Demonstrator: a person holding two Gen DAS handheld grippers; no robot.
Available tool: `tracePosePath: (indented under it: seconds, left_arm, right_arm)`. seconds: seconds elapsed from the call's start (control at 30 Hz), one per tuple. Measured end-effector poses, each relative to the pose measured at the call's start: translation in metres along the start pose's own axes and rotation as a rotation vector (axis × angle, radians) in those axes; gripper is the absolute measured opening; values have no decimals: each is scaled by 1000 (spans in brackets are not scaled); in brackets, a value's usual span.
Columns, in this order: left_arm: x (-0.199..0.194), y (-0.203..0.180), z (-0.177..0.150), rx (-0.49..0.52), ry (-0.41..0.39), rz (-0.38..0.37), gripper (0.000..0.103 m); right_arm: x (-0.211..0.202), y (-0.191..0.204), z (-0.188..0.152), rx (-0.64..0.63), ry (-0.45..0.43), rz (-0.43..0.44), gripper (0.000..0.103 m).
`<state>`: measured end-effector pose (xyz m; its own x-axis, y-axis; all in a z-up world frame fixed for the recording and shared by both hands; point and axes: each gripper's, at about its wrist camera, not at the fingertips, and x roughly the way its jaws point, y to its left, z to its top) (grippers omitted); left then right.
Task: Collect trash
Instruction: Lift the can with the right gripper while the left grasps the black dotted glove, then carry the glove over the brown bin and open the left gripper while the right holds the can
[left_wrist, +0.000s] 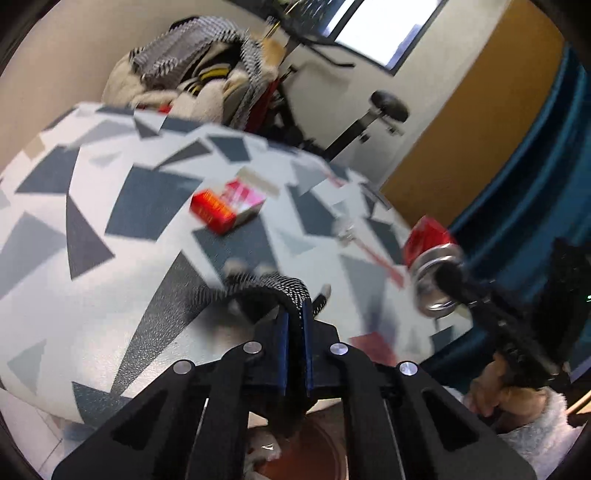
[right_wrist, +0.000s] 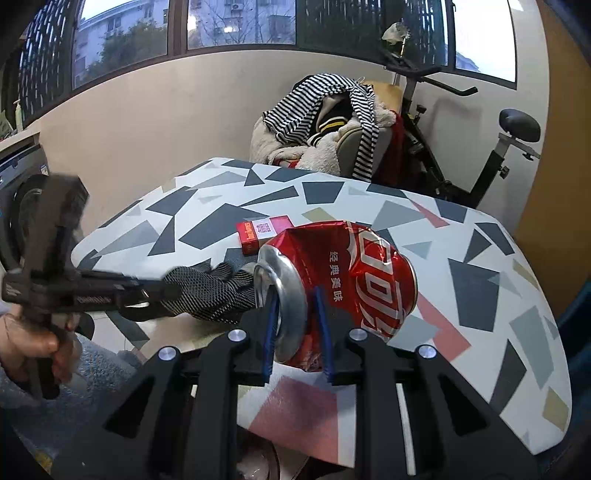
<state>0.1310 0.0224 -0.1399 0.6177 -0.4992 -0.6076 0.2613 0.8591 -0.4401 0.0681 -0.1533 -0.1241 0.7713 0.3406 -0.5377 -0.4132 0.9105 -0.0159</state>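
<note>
Right gripper (right_wrist: 297, 332) pinches the crushed red aluminium drink can (right_wrist: 340, 280) across its body, the can's long axis lying crosswise to the blue fingers, silver top pointing toward the left gripper (left_wrist: 295, 332). That one is clamped on a black-and-white patterned cloth (left_wrist: 266, 286) just beside the can. Beyond both, the red cardboard box (right_wrist: 264, 234) lies flat on the geometric-patterned table (right_wrist: 480, 280) (nearer the right gripper, by the look of it), well ahead of the fingers.
</note>
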Motion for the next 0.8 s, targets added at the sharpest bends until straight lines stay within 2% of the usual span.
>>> tracePosePath:
  seconds: [0.2, 0.37, 0.8]
  left_arm:
    - [-42, -30, -3, 69, -35, -36, 7]
    - [-66, -44, -24, 97, -26, -50, 7]
    - [-55, -50, -97, 147, 151, -53, 7]
  right_arm:
    - [-23, 9, -8, 3, -21, 4, 23]
    - [-42, 20, -14, 2, -36, 6, 23]
    - [-70, 41, -31, -4, -16, -2, 23]
